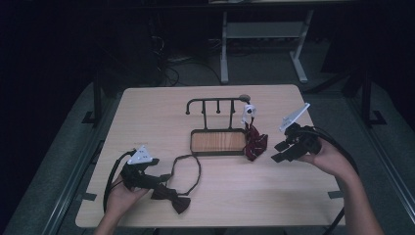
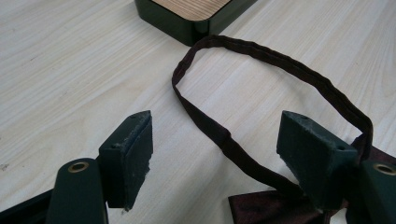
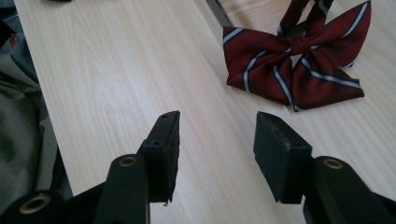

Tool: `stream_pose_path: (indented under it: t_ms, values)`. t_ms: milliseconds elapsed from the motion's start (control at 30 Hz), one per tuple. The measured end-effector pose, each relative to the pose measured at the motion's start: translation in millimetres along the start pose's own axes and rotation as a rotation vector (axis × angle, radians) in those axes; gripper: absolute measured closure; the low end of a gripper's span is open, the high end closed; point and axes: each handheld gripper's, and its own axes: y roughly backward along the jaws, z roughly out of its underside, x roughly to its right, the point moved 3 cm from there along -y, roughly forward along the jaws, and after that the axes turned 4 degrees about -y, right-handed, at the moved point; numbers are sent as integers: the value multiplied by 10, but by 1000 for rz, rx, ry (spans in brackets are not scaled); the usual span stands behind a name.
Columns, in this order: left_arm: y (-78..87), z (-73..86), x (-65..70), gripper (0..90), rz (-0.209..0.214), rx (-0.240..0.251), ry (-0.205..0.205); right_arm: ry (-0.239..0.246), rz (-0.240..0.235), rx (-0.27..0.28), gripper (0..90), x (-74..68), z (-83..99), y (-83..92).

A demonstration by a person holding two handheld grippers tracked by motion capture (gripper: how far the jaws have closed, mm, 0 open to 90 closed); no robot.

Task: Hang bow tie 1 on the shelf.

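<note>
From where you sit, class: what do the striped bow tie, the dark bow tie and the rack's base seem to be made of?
Striped bow tie: woven fabric, slight sheen, soft folds. Dark bow tie: maroon cloth with a stitched strap, probably satin. Rack's base: wood-grain panel, dark frame, likely metal.

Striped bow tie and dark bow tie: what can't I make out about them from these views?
- Striped bow tie: its neck strap runs off the top edge in the right gripper view; the high view is too small to show whether it hangs on the rack.
- Dark bow tie: the bow is cut off by the bottom edge and partly covered by a pad in the left gripper view.
</note>
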Motion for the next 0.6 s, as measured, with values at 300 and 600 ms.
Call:
stream_pose_path:
  t_ms: [300,600]
  values:
    - [-7,0,1,270,1,8,1,-3,-10,4,487,-5,122,-113]
    - [-9,1,4,270,2,2,-5,-11,-19,5,469,-25,243,-174]
